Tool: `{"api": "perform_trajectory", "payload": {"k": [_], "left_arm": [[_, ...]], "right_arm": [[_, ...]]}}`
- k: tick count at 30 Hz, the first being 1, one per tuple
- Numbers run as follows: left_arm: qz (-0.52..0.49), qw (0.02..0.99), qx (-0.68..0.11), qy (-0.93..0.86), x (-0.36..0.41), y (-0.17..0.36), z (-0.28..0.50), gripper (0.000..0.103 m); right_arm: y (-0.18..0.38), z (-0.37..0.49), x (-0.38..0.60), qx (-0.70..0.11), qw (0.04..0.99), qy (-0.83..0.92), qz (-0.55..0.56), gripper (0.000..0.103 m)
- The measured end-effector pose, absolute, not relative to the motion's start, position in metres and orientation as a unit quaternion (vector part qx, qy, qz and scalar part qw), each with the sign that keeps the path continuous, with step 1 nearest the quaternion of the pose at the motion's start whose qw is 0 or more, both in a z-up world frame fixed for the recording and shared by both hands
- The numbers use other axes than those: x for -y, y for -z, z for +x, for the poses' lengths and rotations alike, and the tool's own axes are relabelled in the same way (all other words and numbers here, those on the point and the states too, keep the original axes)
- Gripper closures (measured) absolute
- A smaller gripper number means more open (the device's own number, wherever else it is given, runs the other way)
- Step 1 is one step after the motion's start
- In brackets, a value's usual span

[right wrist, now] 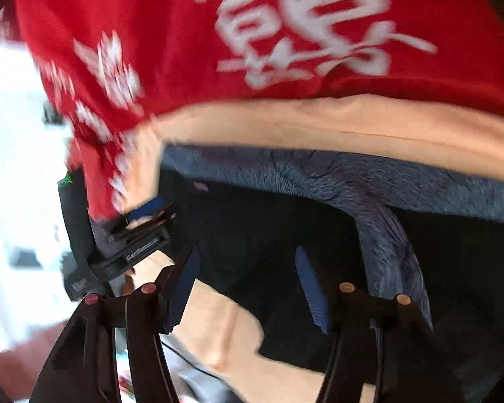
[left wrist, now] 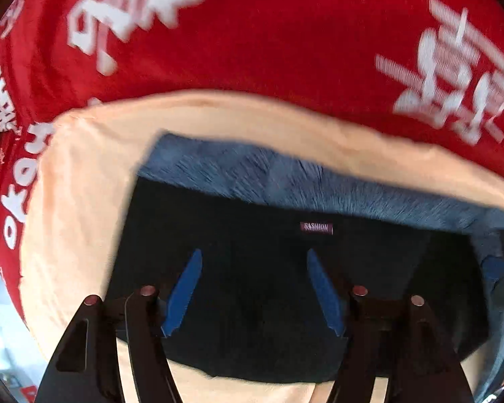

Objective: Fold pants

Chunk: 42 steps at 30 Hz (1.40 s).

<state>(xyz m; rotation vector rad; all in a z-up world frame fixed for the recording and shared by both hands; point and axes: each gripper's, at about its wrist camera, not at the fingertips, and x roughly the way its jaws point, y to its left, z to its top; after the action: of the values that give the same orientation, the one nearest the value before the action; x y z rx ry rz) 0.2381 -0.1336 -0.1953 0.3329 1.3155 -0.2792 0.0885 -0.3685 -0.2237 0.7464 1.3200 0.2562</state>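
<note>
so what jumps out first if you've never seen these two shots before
The red cloth with big white characters fills the top of both views. Below it, dark pants with a fuzzy blue lining and a small "FASHION" label lie on a peach cloth. The left gripper and right gripper both stand open over the dark fabric, gripping nothing.

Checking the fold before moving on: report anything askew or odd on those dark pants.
One thing stands out: on the dark fleece-lined pants, a strip of blue-grey fleece lining is turned out and runs down across the dark outer fabric in the right wrist view, so that layer does not lie flat. No damage shows.
</note>
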Motion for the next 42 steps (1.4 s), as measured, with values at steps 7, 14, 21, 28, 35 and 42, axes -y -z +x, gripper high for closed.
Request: {"api": "perform_trajectory", "payload": {"k": [7, 14, 21, 28, 35, 42], "left_arm": [[0.17, 0.784, -0.588, 0.102, 0.155, 0.21, 0.257, 0.034], [0.184, 0.775, -0.593, 0.121, 0.165, 0.179, 0.23, 0.034], [0.208, 0.75, -0.591, 0.213, 0.194, 0.146, 0.156, 0.034], [0.252, 0.69, -0.587, 0.34, 0.233, 0.134, 0.047, 0.034], [0.272, 0.616, -0.595, 0.439, 0.277, 0.137, -0.042, 0.034], [0.252, 0.578, -0.617, 0.471, 0.307, 0.174, -0.068, 0.034]], "right_arm": [[0.255, 0.113, 0.385, -0.613, 0.743, -0.042, 0.267, 0.046], [0.19, 0.044, 0.419, -0.541, 0.781, -0.017, 0.313, 0.043], [0.158, -0.096, 0.436, -0.511, 0.768, 0.093, 0.374, 0.042], [0.168, -0.265, 0.425, -0.476, 0.723, 0.222, 0.449, 0.033], [0.222, -0.376, 0.405, -0.478, 0.638, 0.316, 0.514, 0.033], [0.254, -0.408, 0.417, -0.441, 0.631, 0.299, 0.564, 0.034]]}}
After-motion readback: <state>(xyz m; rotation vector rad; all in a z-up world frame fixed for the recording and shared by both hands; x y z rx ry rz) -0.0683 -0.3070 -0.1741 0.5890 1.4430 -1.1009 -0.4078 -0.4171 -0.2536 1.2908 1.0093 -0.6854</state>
